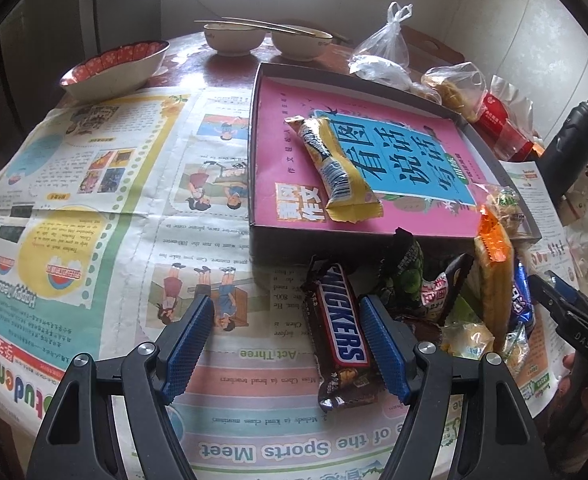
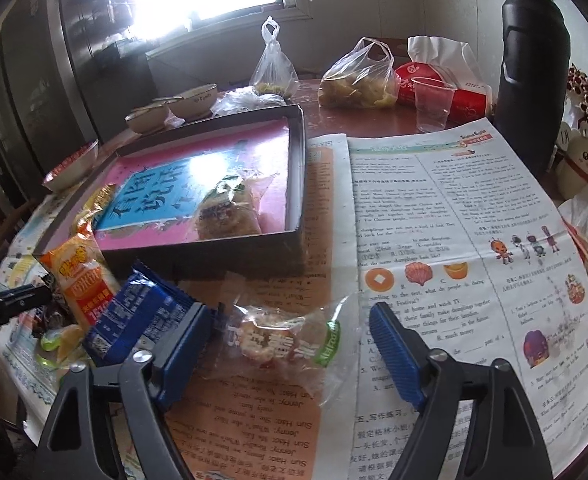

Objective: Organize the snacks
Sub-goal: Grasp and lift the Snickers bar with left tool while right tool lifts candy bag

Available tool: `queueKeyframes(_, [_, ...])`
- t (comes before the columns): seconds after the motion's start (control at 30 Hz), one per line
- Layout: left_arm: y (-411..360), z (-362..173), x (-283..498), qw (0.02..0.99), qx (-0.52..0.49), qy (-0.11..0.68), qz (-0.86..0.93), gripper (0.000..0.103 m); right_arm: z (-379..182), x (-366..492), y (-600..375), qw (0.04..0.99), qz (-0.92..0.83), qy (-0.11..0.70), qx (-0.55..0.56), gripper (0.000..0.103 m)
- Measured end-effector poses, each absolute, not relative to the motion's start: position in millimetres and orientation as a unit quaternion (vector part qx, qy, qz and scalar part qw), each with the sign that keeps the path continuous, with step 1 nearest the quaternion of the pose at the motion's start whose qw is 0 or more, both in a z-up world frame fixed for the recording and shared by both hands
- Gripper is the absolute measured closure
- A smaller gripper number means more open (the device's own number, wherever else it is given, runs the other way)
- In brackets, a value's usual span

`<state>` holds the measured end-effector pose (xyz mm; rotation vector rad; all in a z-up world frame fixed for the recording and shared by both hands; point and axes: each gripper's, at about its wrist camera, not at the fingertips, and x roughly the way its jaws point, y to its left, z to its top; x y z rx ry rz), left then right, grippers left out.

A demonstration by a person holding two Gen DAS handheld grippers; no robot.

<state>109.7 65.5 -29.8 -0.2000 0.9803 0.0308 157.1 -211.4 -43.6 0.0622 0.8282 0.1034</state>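
Left gripper: the left gripper (image 1: pixel 288 338) with blue ribbed pads stands with its jaws wide apart over the newspaper; nothing is grasped. The pads do not press on the bar.
Snickers bar: a brown Snickers bar in a glossy wrapper (image 1: pixel 342 332) lies flat on the printed newspaper sheets (image 1: pixel 106 216), between the jaws and close to the right finger.
Right gripper: the right gripper (image 2: pixel 290 332), also with blue pads, is released too. No earlier picture is given here, so only the wide stance can be told.
Clear packet: a clear plastic packet with a round pastry and a green label (image 2: pixel 284 344) lies on the newspaper between the right jaws, near the left pad; contact I cannot tell.
Box: a shallow dark cardboard box with a pink and blue printed bottom (image 1: pixel 374 236) stands behind the snacks.
In the box: a long yellow wrapped bar (image 1: pixel 336 168) and a clear bag of pale biscuits (image 2: pixel 230 212).
Snack heap: an orange corn-snack pack (image 2: pixel 82 276) and a blue foil packet (image 2: pixel 134 316) lie just in front of the box.
Behind: a tall black flask (image 2: pixel 534 68) stands upright.
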Motion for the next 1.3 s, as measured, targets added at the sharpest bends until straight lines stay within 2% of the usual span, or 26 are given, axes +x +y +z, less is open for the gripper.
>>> queueKeyframes(0.2, [58,-30,114,0.874,-0.082,0.478,0.016,0.026,-49,156,-202,0.913,0.044,0.406,-0.002,0.032])
queueKeyframes(0.27, [50,-34,119,0.871,-0.065,0.486,0.021,0.029,-50,155,-200,0.914,0.038,0.403,-0.014,0.037])
queueKeyframes(0.3, [48,-34,119,0.872,-0.056,0.485,0.023,0.030,-49,155,-201,0.915,0.036,0.402,-0.016,0.045])
queueKeyframes(0.4, [42,-34,118,0.874,-0.038,0.484,0.025,0.033,-49,156,-205,0.915,0.039,0.401,-0.012,0.046])
queueKeyframes(0.47, [44,-33,116,0.877,-0.034,0.479,0.028,0.043,-48,156,-206,0.917,0.039,0.398,-0.010,0.048])
queueKeyframes(0.53, [48,-33,116,0.879,-0.028,0.474,0.036,0.066,-45,154,-207,0.919,0.039,0.392,-0.007,0.053])
queueKeyframes(0.6, [54,-32,116,0.881,-0.037,0.471,0.035,0.073,-42,153,-210,0.921,0.039,0.388,-0.003,0.054])
queueKeyframes(0.87, [67,-32,112,0.881,-0.085,0.465,0.006,0.075,-38,152,-213,0.924,0.047,0.381,0.008,0.056])
queueKeyframes(1.3, [68,-6,96,0.897,-0.101,0.430,-0.008,0.074,-17,141,-208,0.936,0.062,0.345,0.021,0.056])
